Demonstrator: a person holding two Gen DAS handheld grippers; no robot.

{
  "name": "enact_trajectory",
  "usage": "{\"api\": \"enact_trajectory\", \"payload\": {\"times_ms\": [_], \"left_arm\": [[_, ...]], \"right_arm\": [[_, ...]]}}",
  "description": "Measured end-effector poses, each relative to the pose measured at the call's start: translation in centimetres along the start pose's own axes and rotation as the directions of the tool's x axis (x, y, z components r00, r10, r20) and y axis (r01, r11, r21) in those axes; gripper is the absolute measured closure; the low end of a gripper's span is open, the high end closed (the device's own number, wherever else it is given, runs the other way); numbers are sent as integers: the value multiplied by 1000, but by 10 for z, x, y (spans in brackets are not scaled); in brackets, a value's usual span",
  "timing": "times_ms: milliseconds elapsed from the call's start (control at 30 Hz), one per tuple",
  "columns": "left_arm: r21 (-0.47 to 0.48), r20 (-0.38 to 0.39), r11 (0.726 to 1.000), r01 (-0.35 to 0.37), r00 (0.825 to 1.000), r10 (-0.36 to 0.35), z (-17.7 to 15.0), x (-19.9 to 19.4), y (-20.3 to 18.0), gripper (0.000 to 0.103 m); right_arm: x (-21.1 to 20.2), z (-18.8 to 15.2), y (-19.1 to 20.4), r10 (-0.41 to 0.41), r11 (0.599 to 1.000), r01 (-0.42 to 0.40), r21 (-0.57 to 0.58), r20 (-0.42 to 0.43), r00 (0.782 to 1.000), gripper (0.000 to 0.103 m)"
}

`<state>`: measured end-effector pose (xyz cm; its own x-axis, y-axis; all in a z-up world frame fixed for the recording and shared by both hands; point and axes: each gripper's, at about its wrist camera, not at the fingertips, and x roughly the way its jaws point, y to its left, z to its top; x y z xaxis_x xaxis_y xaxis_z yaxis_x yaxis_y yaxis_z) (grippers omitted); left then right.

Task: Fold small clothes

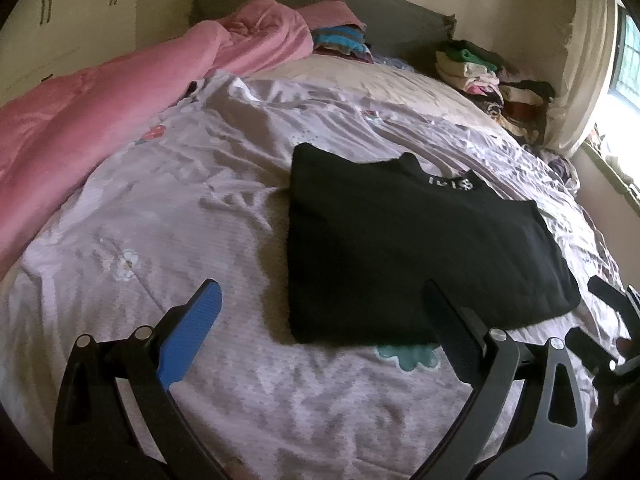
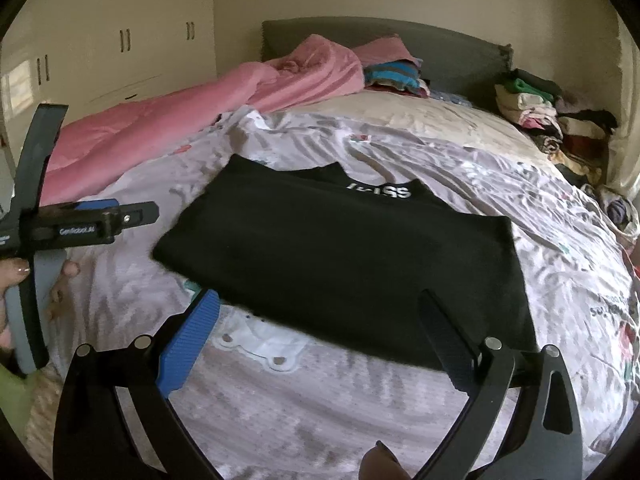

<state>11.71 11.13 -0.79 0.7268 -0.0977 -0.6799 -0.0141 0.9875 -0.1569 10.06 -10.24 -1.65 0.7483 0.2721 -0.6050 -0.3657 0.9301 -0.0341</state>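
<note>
Both grippers, left (image 1: 320, 312) and right (image 2: 320, 320), hover with tongs spread wide and empty just short of the near edge of the black knit garment (image 2: 340, 252), which lies folded into a flat rectangle on the pale floral bedsheet (image 2: 320, 420), probably ready for another fold. White collar lettering ends in "SS"; the left gripper's body reads "GenRobot.AI".

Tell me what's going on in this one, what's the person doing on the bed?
A person is folding clothes on a bed, holding a gripper in each hand. A black top lies partly folded and flat on the patterned sheet. The left gripper and the right gripper both hover open just in front of its near edge, holding nothing. Piles of folded clothes sit near the headboard, and a pink blanket lies bunched along the far side.
</note>
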Motion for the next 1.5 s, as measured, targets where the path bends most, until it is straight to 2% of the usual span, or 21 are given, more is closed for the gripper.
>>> {"api": "enact_trajectory", "payload": {"times_ms": [500,933,1500], "left_arm": [[-73,26,997,-20,999,22,8,-7,32,10],[-87,25,995,-49,998,51,18,-1,38,10],[7,4,996,-84,996,84,57,22,15,10]], "right_arm": [[14,14,38,48,995,-46,-84,13,999,5],[26,26,61,89,986,-85,-144,23,996,5],[43,33,66,103,981,-99,-167,15,995,4]]}}
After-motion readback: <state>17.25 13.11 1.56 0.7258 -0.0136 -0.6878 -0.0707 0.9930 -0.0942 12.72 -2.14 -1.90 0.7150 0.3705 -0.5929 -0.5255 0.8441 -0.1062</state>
